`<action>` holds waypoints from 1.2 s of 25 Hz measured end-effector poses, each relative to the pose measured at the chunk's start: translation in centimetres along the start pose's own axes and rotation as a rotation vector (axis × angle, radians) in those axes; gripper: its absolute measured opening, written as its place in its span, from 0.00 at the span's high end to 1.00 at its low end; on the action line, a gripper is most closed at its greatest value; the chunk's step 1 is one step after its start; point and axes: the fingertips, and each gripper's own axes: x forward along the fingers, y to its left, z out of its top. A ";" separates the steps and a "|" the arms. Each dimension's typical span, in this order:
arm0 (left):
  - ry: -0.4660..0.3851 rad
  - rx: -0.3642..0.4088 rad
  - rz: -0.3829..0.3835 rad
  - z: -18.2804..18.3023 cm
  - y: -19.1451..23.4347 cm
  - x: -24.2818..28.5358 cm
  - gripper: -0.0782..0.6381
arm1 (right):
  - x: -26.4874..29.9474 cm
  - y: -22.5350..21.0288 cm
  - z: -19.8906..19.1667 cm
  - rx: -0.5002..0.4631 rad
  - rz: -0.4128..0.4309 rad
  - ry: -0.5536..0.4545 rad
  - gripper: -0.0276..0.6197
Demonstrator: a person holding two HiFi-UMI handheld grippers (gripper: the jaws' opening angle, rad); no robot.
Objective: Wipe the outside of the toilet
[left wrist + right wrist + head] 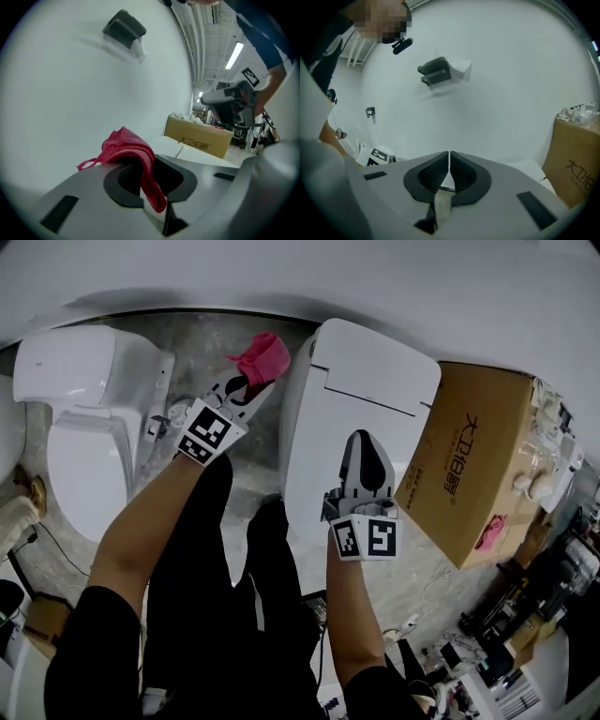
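Observation:
In the head view a white toilet with its lid down stands in the middle. My left gripper hovers at the toilet's left side near the wall, shut on a pink cloth. The left gripper view shows the cloth bunched between the jaws and hanging over them, with the toilet lid beyond. My right gripper hangs over the lid's front part. Its jaws are shut with nothing between them.
A second white toilet with its seat open stands at the left. A brown cardboard box sits close against the middle toilet's right side. A dark holder is fixed to the white wall. Clutter fills the floor at the far right.

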 end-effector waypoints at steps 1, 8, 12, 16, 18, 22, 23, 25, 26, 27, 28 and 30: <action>0.010 0.009 -0.006 -1.2 0.3 1.0 0.80 | 1.1 0.0 -0.9 0.004 0.008 0.010 0.90; 0.071 0.047 -0.094 -8.0 3.1 9.4 0.80 | 8.7 -0.5 -6.4 -0.085 0.072 0.048 0.90; 0.180 0.133 -0.149 -11.5 5.1 14.3 0.80 | 10.6 -2.1 -8.1 -0.073 0.052 0.028 0.90; 0.236 0.250 -0.220 -13.4 5.5 18.2 0.80 | 11.0 -3.7 -9.8 -0.048 0.020 0.022 0.90; 0.259 0.304 -0.265 -14.3 4.8 19.5 0.80 | 11.1 -4.1 -10.7 -0.042 0.012 0.033 0.90; 0.275 0.402 -0.338 -15.1 3.5 20.8 0.80 | 11.6 -5.0 -11.1 -0.035 0.006 0.038 0.90; 0.276 0.431 -0.356 -15.3 2.9 20.8 0.80 | 11.5 -5.2 -10.9 -0.036 0.005 0.035 0.90; 0.277 0.460 -0.374 -15.5 2.2 20.7 0.80 | 11.0 -5.6 -10.6 -0.043 0.004 0.030 0.90; 0.277 0.460 -0.374 -15.6 2.1 20.6 0.80 | 10.7 -5.7 -10.5 -0.045 0.005 0.029 0.90; 0.278 0.461 -0.374 -15.5 2.0 20.3 0.80 | 10.3 -5.9 -10.5 -0.047 0.004 0.029 0.90; 0.278 0.465 -0.373 -15.5 1.9 20.1 0.80 | 9.9 -6.1 -10.6 -0.047 0.003 0.031 0.90; 0.280 0.478 -0.375 -15.5 1.3 19.5 0.80 | 8.7 -6.4 -10.8 -0.049 -0.002 0.036 0.90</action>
